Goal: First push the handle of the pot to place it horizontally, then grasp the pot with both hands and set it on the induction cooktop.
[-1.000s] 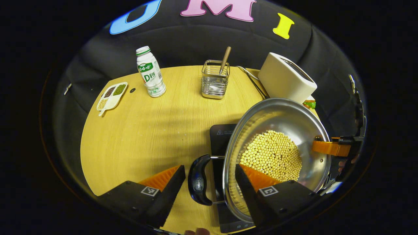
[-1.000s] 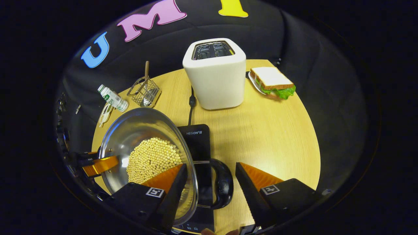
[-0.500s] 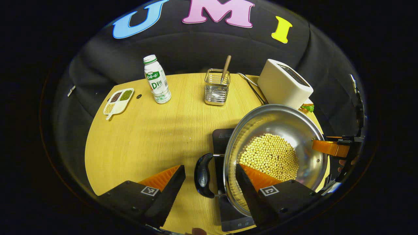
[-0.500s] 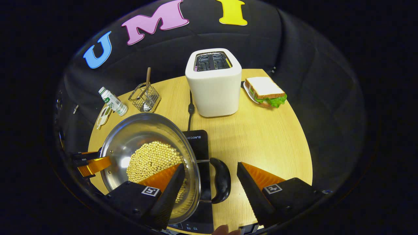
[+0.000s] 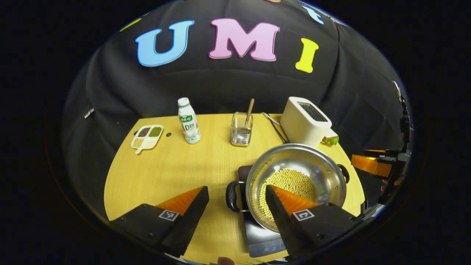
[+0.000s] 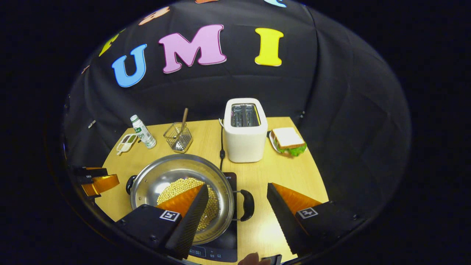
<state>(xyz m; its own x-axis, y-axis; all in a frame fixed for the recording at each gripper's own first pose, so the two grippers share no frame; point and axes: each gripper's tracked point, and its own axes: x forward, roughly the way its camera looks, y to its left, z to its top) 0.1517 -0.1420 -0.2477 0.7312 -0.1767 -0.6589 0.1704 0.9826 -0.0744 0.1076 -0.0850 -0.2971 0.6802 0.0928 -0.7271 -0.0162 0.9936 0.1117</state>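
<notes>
Steel pot (image 5: 323, 173) of yellow beans (image 5: 290, 182) sits on cooktop (image 5: 259, 239).

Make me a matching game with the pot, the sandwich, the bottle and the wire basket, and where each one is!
Things:
1. pot
2. sandwich
3. bottle
4. wire basket

Places or states:
A. has a wooden stick standing in it
B. sits on the black cooktop, with yellow beans inside
C. stands next to the little tray of beans
D. lies on a plate beside the white toaster

Pairs: 1-B, 2-D, 3-C, 4-A
</notes>
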